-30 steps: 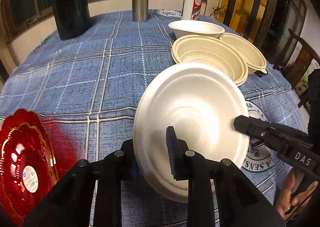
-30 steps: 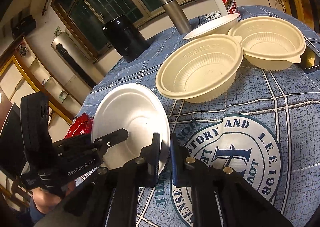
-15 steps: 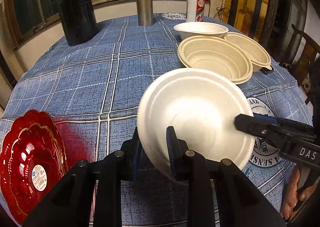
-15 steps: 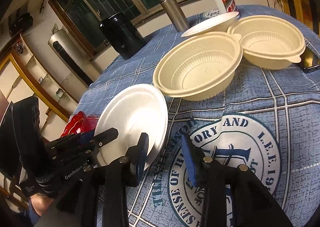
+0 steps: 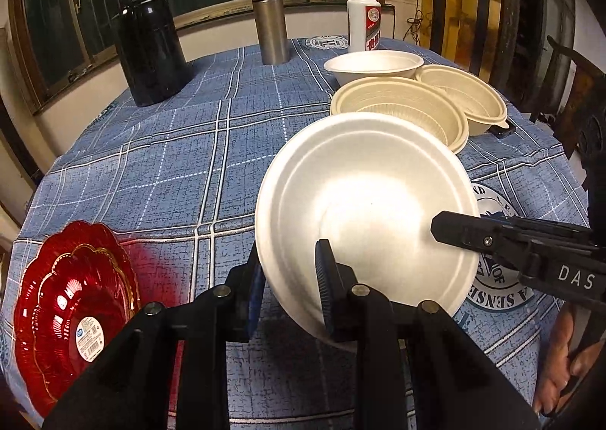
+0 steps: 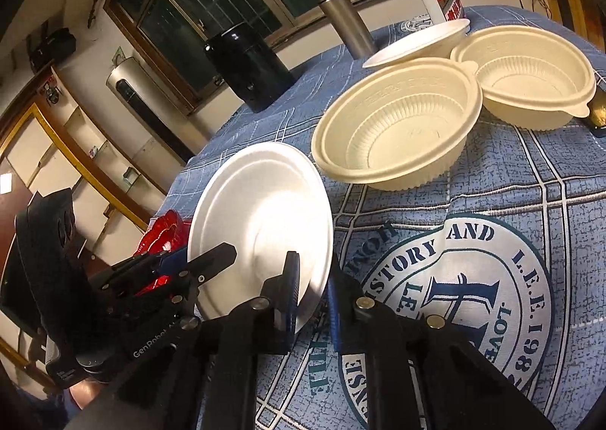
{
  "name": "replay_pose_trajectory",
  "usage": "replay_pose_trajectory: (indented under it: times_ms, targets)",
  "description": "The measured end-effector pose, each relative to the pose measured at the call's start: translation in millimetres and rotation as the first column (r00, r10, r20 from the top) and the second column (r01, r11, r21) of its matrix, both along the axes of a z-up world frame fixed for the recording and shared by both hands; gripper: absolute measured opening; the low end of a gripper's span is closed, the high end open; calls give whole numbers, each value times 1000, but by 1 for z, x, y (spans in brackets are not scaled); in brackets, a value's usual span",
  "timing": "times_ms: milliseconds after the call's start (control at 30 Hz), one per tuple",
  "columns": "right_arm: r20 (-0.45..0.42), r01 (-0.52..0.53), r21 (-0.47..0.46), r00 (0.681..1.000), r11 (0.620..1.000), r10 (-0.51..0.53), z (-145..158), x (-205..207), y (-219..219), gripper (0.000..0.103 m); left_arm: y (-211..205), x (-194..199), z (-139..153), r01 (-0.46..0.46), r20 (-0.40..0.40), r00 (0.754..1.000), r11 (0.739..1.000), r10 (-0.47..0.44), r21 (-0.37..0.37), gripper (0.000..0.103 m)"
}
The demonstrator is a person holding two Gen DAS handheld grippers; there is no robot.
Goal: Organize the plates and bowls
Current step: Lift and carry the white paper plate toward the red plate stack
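Left to right across the table (image 5: 189,149): a red plate (image 5: 72,305) lies flat at the near left edge, well apart from the rest.

Next, our left gripper (image 5: 289,290) is clamped on the near rim of the white plate (image 5: 363,210), which is held tilted above the blue checked cloth. Our right gripper (image 6: 310,288) has just been closing, and its jaws now pinch the same plate's rim on its right side. So both tools grip one light foam plate.

Risk, as we judge it: two clamps on one thin rim can bend or crack it if the hands pull apart or twist against each other. If one lets go carelessly, the plate may swing or slip from the other.

Further right and behind: two cream ribbed bowls (image 6: 394,123) side by side and touching, a white bowl (image 5: 373,66) behind them. The nearer cream bowl sits just beyond the plate's far edge and would be struck by any forward push.

At the back stand a black canister (image 5: 149,51), a steel flask (image 5: 269,24) and a white bottle (image 5: 363,22), clear of our path. A small dark object by the right bowl; we cannot tell what it is.
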State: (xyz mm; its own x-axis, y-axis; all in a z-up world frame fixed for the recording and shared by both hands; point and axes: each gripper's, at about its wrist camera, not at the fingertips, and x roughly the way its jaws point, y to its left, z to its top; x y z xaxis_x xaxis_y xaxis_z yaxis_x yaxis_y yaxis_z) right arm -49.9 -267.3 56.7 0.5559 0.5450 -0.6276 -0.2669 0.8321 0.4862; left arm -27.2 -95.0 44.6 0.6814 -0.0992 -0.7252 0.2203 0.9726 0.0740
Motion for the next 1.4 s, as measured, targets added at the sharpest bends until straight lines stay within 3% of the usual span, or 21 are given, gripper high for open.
replay_pose_trajectory:
  times_ms: [1400]
  targets:
    - [114,-29,-98,993,995,40,22,-25,26,13,14,-30,15,-30,76,997,1000,30,0,22]
